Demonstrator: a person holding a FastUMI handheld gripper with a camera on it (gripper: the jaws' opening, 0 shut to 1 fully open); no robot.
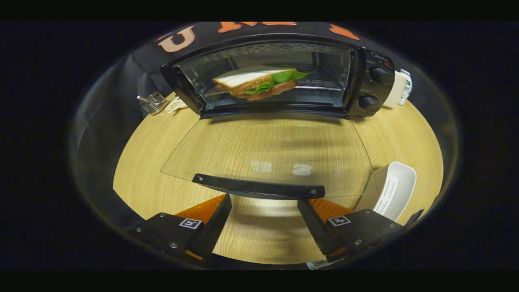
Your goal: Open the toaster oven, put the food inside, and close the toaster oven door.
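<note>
Toaster oven (pixel 279 77) stands open on the wooden table (pixel 405 134), sandwich (pixel 259 83) inside; gripper (pixel 263 211) spread wide, empty.

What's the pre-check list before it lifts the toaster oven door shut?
1. Sandwich with lettuce on the rack inside the black toaster oven: ok.
2. Glass door fully folded down: ok.
3. Gripper open, jaws empty: ok.
4. Jaws just short of the black door handle, straddling its middle: ok.
5. Sandwich clear of the door's swing: cannot tell.
6. White tray beside the door, apart from it: ok.
</note>
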